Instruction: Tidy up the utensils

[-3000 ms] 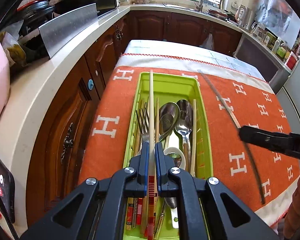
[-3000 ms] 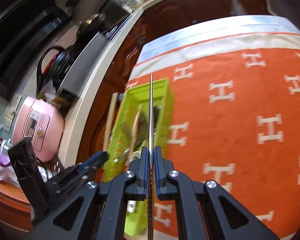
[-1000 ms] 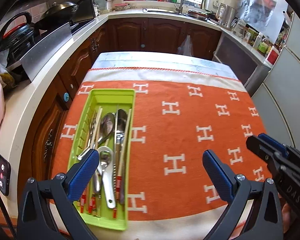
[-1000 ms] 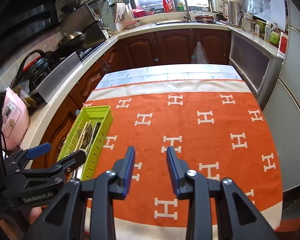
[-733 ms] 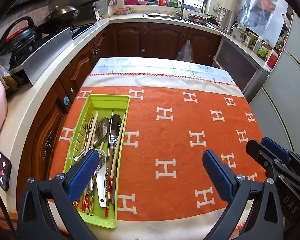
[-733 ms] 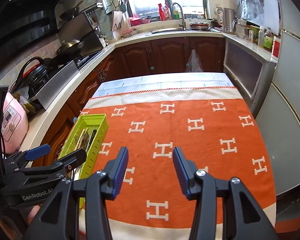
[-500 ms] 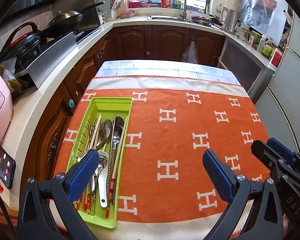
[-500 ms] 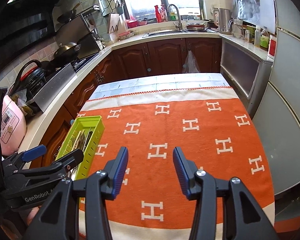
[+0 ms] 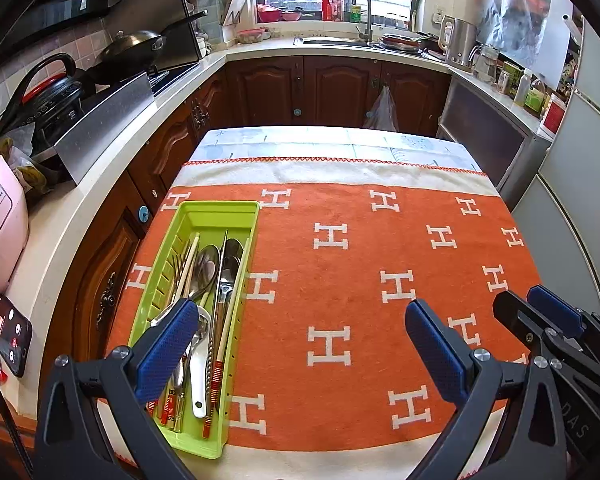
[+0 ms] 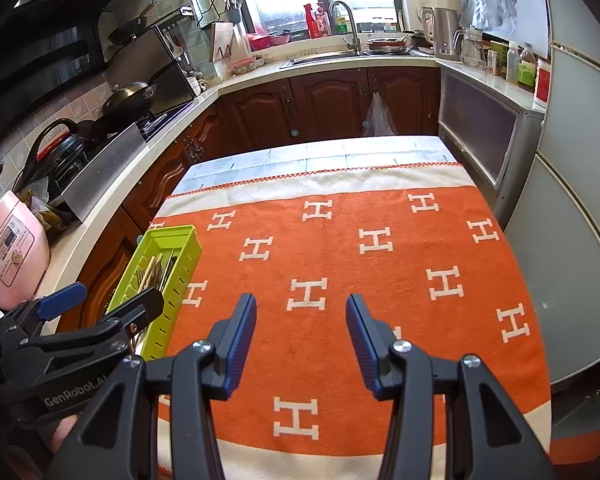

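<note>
A lime green utensil tray [image 9: 217, 210] lies at the left edge of the orange blanket-covered table [image 9: 340, 264]. It holds spoons [image 9: 208, 264], forks, chopsticks [image 9: 224, 336] and a white ladle. The tray also shows in the right wrist view [image 10: 188, 256]. My left gripper [image 9: 300, 340] is wide open and empty, held above the table's near edge, its left finger over the tray. My right gripper [image 10: 300, 336] is open and empty above the near middle of the blanket. The left gripper also shows in the right wrist view [image 10: 100, 304].
A kitchen counter [image 9: 80, 200] runs along the left with a pink rice cooker [image 9: 0, 220], a stove and a wok [image 9: 132, 46]. A sink [image 9: 332, 40] is at the back. A refrigerator [image 9: 580, 200] stands at the right.
Three seconds ago each gripper was shut on a chopstick over the tray; both are now open and empty. Over the last second both have drawn back and up, and the right has opened wider.
</note>
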Demonstrator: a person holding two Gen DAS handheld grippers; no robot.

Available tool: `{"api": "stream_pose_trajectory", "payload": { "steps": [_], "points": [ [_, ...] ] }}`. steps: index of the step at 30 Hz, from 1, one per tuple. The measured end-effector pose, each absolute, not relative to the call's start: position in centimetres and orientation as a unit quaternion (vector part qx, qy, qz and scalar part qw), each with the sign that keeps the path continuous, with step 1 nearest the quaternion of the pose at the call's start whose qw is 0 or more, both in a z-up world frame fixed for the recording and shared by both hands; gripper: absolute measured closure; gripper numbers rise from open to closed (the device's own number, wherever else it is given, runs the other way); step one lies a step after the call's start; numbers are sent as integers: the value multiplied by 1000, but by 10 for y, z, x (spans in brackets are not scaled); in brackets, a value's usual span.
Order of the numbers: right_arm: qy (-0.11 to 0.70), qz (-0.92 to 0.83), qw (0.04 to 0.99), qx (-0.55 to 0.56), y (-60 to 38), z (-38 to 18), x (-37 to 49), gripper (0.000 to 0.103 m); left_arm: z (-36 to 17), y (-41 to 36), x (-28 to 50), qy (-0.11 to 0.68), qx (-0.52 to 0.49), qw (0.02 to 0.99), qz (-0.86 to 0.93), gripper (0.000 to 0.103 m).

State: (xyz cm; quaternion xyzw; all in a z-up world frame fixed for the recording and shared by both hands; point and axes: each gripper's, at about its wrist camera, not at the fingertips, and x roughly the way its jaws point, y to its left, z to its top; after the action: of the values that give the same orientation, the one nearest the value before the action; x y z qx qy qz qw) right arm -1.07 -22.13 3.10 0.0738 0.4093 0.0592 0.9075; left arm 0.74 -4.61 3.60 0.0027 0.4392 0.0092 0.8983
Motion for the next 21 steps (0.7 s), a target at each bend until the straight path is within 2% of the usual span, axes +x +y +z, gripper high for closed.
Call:
{"api": "stream_pose_trajectory", "payload": {
  "steps": [21],
  "points": [
    [408,59,908,72,-223,30,-13,56,34,-46,5,443,3,896,16,1]
  ]
}}
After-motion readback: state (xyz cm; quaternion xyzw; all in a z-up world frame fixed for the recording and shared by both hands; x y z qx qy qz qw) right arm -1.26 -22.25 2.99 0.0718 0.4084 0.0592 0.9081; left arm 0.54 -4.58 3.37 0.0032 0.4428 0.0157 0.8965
